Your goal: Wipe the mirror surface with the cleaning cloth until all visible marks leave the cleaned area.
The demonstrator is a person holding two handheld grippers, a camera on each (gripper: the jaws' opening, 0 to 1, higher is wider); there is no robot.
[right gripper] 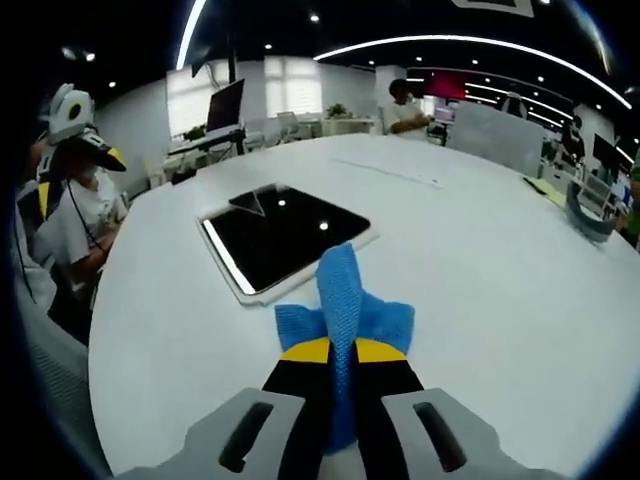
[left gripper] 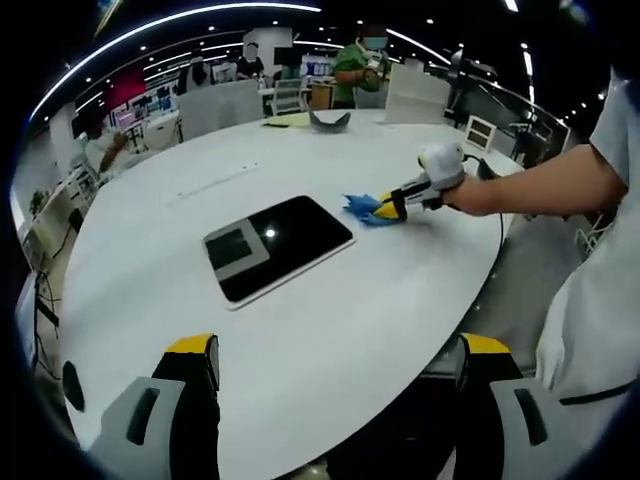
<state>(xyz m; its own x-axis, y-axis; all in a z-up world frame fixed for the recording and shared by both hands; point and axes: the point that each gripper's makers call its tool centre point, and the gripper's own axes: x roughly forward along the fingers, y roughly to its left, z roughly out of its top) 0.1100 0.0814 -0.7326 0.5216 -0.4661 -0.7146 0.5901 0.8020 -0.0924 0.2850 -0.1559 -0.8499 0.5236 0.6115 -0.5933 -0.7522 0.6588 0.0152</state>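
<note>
A dark rectangular mirror (left gripper: 277, 247) with a white frame lies flat on the white round table (left gripper: 180, 300). In the right gripper view the mirror (right gripper: 280, 235) sits just beyond the blue cleaning cloth (right gripper: 345, 300). My right gripper (right gripper: 343, 352) is shut on the cloth, which sticks up between its yellow-tipped jaws. From the left gripper view, that right gripper (left gripper: 385, 209) holds the blue cloth (left gripper: 362, 208) on the table just right of the mirror. My left gripper (left gripper: 335, 352) hangs open at the table's near edge, nothing between its fingers.
A person's arm (left gripper: 530, 185) and white clothing reach in from the right. At the far table edge lie a yellow sheet (left gripper: 285, 120) and a grey curved object (left gripper: 330, 120). People and office desks stand beyond the table.
</note>
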